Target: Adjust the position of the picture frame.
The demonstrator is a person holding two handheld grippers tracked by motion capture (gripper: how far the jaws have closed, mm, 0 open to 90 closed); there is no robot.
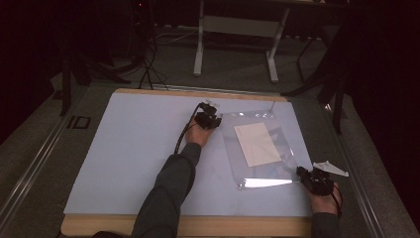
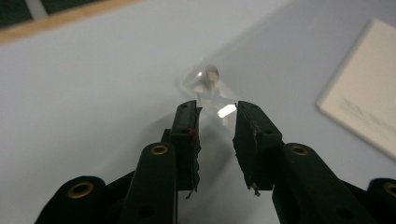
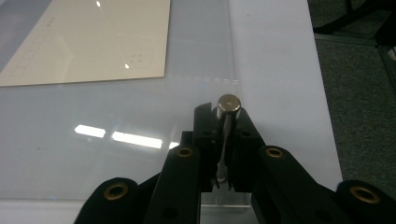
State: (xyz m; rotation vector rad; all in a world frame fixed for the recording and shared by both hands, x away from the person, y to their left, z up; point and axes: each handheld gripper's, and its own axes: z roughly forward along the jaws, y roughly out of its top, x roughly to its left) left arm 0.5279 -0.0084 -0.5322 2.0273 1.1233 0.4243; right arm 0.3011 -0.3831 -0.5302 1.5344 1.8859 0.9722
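Observation:
A clear plastic sleeve [image 1: 277,166] lies flat on the right half of the white mat [image 1: 138,148], with a beige sheet of paper [image 1: 256,144] inside it. My left gripper [image 1: 216,120] is at the sleeve's far left corner. In the left gripper view its jaws [image 2: 217,122] stand open, just short of a small metal peg [image 2: 212,74] upright on that crinkled corner. My right gripper [image 1: 302,173] is at the sleeve's near right corner. In the right gripper view [image 3: 223,116] it is shut on a round-headed metal peg [image 3: 229,103] at the sleeve's edge [image 3: 116,116], below the paper [image 3: 93,42].
The mat covers a wooden tabletop whose front edge [image 1: 198,225] runs along the bottom. Grey carpet [image 1: 376,148] lies to the right, close to my right gripper. Desk legs [image 1: 199,44] and dark stands rise beyond the far edge. A sleeve-clad forearm [image 1: 171,188] crosses the mat's middle.

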